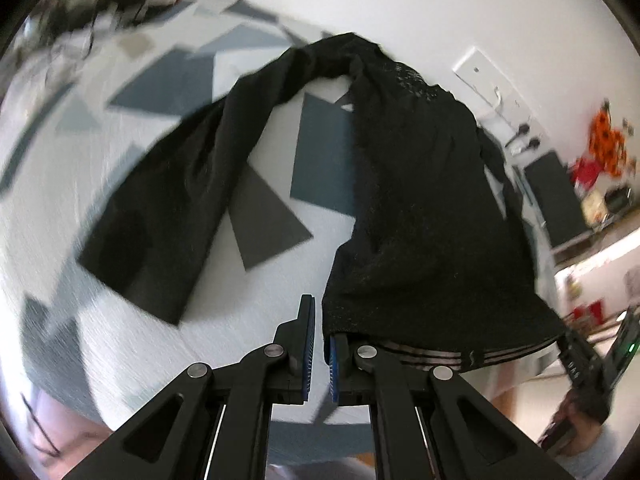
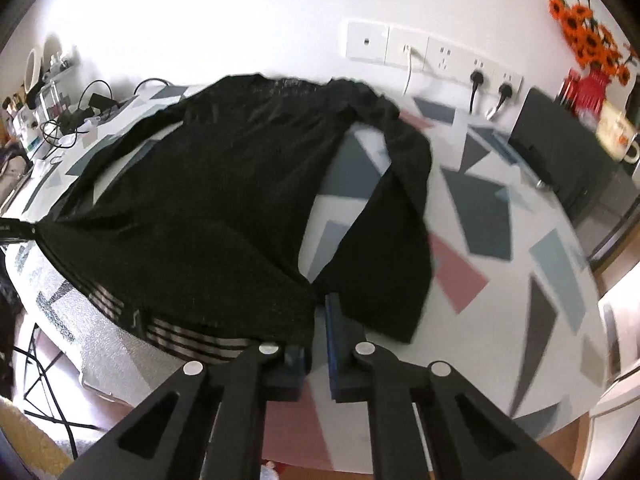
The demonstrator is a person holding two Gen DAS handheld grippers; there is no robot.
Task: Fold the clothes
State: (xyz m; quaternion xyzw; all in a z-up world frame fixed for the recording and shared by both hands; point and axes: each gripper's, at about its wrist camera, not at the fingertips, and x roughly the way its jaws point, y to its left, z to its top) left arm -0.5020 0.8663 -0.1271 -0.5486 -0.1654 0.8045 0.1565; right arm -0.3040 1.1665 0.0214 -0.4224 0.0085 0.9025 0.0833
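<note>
A patterned table (image 2: pixel 500 216) filled both views, a black sweater (image 2: pixel 224 208) lay spread across its middle with one sleeve (image 2: pixel 396 248) trailing right, and the left gripper (image 1: pixel 323 322) and right gripper (image 2: pixel 318 320) each pinched its striped hem (image 2: pixel 180 338).

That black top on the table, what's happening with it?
A person is folding clothes with a two-finger gripper in each hand. The black long-sleeved top lies spread on a table with a geometric-patterned cloth. The left gripper is pinched on one corner of the striped hem, and the right gripper is clamped on the opposite hem corner. Both sleeves trail loose on the cloth, and no fold has been made yet.
</note>
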